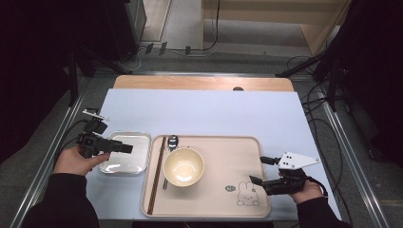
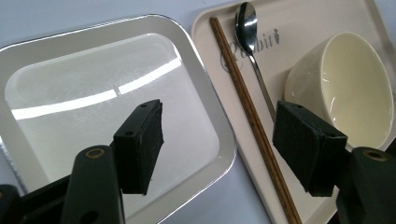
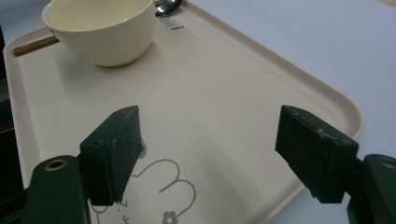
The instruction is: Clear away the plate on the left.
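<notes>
Pale blue table [image 1: 214, 114], dark surroundings

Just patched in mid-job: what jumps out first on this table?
A cream ceramic bowl stands on the left part of a beige plastic tray with a rabbit drawing, beside a steel spoon and brown wooden chopsticks. Left of the tray lies a shiny square metal dish, with the open left gripper over it. The right gripper, also open, hovers at the tray's right edge.
</notes>
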`<state>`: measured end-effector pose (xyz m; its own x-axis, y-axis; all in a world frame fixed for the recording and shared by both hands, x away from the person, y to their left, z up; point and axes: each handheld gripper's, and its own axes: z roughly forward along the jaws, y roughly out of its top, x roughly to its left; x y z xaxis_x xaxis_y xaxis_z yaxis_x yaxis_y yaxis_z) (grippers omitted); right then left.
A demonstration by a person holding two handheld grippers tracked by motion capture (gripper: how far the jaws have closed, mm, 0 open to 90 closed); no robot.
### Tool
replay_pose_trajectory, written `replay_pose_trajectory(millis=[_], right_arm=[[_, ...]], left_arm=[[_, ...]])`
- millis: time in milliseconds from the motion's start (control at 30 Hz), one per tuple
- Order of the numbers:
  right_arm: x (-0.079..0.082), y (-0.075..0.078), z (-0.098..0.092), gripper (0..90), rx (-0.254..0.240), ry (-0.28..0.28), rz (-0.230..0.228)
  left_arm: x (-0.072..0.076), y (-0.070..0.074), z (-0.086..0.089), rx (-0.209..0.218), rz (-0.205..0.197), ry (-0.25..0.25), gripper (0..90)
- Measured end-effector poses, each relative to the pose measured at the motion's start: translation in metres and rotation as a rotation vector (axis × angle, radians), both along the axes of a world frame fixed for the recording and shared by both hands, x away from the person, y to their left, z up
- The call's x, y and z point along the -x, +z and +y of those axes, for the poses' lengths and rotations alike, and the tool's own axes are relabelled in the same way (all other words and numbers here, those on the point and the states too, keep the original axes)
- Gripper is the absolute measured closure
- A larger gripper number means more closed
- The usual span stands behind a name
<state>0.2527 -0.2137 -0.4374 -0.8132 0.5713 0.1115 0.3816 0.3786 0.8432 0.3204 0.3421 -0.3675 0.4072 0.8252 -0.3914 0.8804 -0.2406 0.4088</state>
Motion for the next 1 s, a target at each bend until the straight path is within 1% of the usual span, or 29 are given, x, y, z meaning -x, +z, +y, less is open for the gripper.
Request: replay_pose_trajectory(millis=[100,233,467,567,600,633,667,900,1000], right_arm=[[0.000,0.000,0.000,22.9,0.001,0.001,0.002],[0.000,0.000,0.000,22.9,-0.001,0.000,0.000],[0.001,0.000,-0.001,22.9,-0.001,-0.003,0.002],[0.002,0.000,-0.002,22.9,0.000,-0.003,-0.002],[0.002,0.000,-0.002,22.8,0.001,-0.005,0.000],[0.002,0.000,-0.002,22.8,0.001,-0.005,0.000],[0.002,0.000,-0.002,22.8,0.001,-0.005,0.000],[0.002,0.000,-0.002,22.8,0.001,-0.009,-0.002],[0.003,0.000,-0.002,22.9,0.002,-0.009,-0.002]], left_arm=[[0.000,0.000,0.006,0.003,-0.002,0.020,34.0],[0.001,-0.002,0.014,-0.017,0.002,0.034,34.0],[0.001,-0.004,0.024,-0.006,0.003,0.065,34.1],[0.000,-0.004,0.029,-0.012,0.004,0.071,34.0],[0.000,-0.005,0.030,-0.007,0.002,0.078,34.1],[0.000,-0.005,0.032,-0.013,0.005,0.074,34.1],[0.000,-0.006,0.033,-0.009,0.004,0.084,34.1],[-0.001,-0.012,0.047,-0.038,0.006,0.117,34.5],[-0.003,-0.015,0.054,-0.039,0.018,0.136,35.3]])
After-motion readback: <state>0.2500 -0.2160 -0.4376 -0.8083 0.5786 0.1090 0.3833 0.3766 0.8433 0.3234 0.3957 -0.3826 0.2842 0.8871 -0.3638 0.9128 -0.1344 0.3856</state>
